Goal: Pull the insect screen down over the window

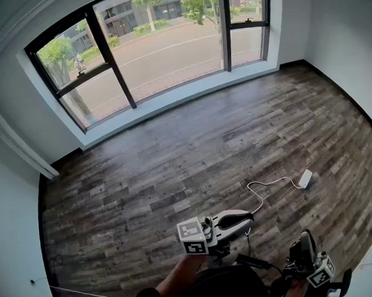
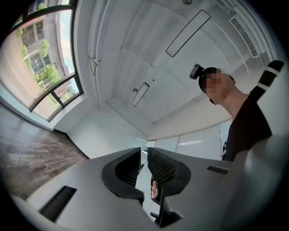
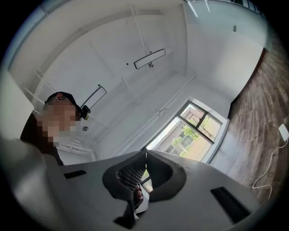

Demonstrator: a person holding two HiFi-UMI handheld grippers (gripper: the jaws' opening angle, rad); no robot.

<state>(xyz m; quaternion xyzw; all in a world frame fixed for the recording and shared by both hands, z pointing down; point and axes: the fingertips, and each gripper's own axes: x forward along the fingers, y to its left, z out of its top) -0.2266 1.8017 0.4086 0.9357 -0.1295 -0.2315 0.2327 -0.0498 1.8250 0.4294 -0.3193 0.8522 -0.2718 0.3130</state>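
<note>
Left gripper (image 2: pixel 143 151) and right gripper (image 3: pixel 145 155), jaws closed empty, face ceiling lights (image 2: pixel 187 32) unseen from head view.

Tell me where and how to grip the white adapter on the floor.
I would grip the adapter body across its narrow sides, from straight above: it lies flat on the floor, and its cable leaves the near end, so keep off that end.

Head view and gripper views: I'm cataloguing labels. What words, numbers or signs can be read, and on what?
No readable text anywhere.
Left marker cube and right marker cube: black-and-white patterns only.
White adapter on the floor: too small to show print.
</note>
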